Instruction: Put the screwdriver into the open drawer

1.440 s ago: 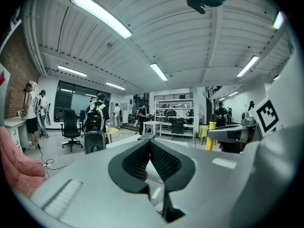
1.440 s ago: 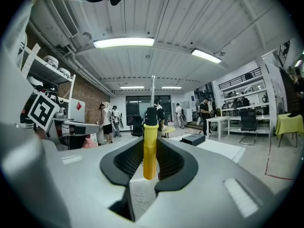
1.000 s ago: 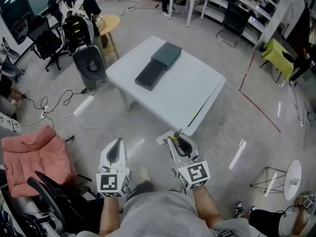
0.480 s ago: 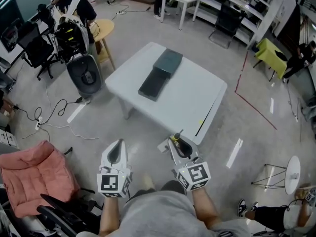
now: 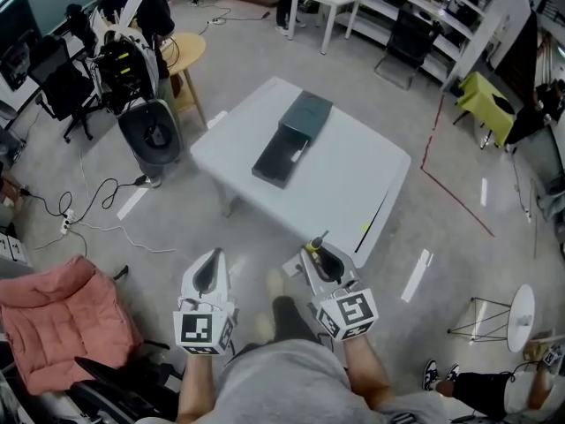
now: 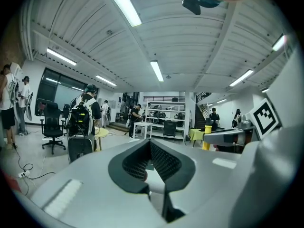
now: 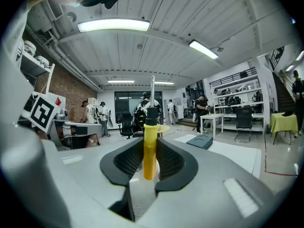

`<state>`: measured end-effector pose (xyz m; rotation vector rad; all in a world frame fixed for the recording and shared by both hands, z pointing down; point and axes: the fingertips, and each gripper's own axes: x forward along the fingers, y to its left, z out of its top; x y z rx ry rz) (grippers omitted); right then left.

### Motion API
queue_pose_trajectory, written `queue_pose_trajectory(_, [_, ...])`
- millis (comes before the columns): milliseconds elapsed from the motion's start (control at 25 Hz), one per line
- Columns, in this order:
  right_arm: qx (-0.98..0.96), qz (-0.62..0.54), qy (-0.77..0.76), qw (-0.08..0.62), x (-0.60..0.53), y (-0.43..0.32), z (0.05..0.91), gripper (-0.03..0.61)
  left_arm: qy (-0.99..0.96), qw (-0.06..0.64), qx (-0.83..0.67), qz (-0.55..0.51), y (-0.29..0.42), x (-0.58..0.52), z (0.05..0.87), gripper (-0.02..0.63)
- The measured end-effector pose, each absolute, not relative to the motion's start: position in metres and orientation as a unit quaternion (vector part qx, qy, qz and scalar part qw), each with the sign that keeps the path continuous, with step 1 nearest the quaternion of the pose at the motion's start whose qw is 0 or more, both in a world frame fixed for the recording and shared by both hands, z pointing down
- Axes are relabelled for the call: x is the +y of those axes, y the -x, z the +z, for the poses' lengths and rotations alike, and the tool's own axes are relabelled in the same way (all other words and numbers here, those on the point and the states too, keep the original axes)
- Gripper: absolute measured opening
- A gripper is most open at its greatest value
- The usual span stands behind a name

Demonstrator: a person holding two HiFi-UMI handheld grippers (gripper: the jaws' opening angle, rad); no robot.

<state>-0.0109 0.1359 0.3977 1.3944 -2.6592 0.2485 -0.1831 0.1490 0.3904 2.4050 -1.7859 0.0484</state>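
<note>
A white table (image 5: 353, 179) stands ahead of me on the floor, bearing a dark drawer unit (image 5: 305, 113) whose drawer (image 5: 279, 156) is pulled out toward me. Both grippers are held short of the table's near edge. My right gripper (image 5: 318, 253) is shut on a screwdriver (image 7: 149, 156) with a yellow handle; its metal shaft points up and forward. The drawer unit (image 7: 200, 141) shows small to the right of that shaft. My left gripper (image 5: 209, 269) is shut, and in the left gripper view nothing lies between its pads (image 6: 161, 161).
A grey bin-like seat (image 5: 154, 136) and a round wooden stool (image 5: 192, 46) stand left of the table, beside a person with a backpack (image 5: 132, 34). Cables (image 5: 93, 206) trail on the floor. A pink cushioned chair (image 5: 55, 312) sits at my left; red floor tape (image 5: 459, 197) runs to the right.
The table and drawer unit have drawn a little nearer and shifted right in the head view as I walk forward. Both grippers keep their pose; the screwdriver stays gripped.
</note>
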Motion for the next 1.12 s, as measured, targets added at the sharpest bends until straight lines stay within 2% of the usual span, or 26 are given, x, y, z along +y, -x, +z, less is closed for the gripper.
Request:
queue_pose_trajectory(720, [-0.879, 0.111, -0.458, 0.066, -0.021, 0.033, 0.425, 0.084, -0.804, 0.08, -0.588, 0.029, 0.2, 0.0, 0.411, 0.011])
queue_pose_trajectory(1120, [-0.877, 0.153, -0.448, 0.081, -0.131, 0.016, 0.452, 0.084, -0.798, 0.108, -0.59, 0.051, 0.177, -0.105, 0.437, 0.011])
